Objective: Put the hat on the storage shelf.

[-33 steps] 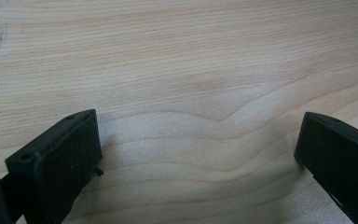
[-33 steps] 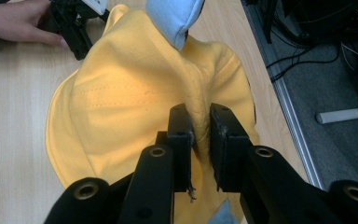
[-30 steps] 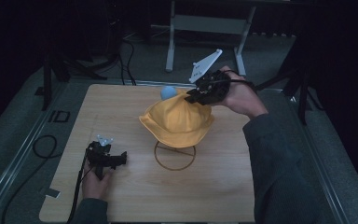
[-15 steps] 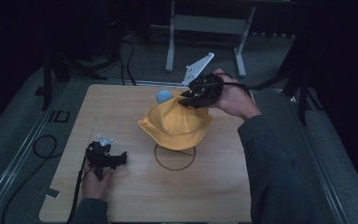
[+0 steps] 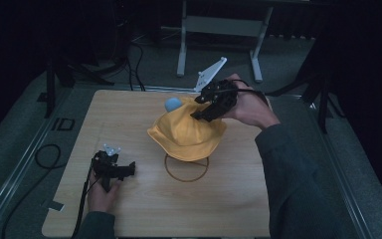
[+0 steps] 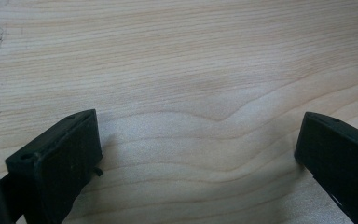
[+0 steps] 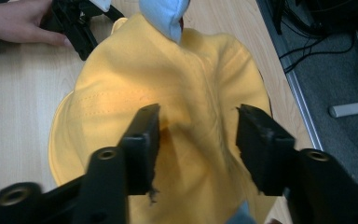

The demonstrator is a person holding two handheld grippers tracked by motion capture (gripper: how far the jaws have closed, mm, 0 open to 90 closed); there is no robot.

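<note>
A yellow bucket hat (image 5: 189,137) hangs draped over a stand with a light-blue knob (image 5: 172,104) poking out at its far side. A wire ring (image 5: 186,172) lies on the table under its near brim. My right gripper (image 5: 199,113) hovers at the hat's far right. Its jaws have just been opening and now stand apart over the yellow cloth (image 7: 182,93), with the pads off it. The blue knob (image 7: 165,14) lies beyond them. My left gripper (image 5: 124,170) rests on the wood at the near left, open, with bare table between its jaws (image 6: 198,140).
The wooden table (image 5: 129,114) ends close behind the hat, with a metal rail along its left side. Desk legs (image 5: 181,45) and cables lie on the floor beyond. In the right gripper view, the left hand and its gripper (image 7: 74,23) show past the hat.
The right gripper has shifted slightly left over the hat's crown, and its jaws have gone from shut to open. The left hand has stayed put.
</note>
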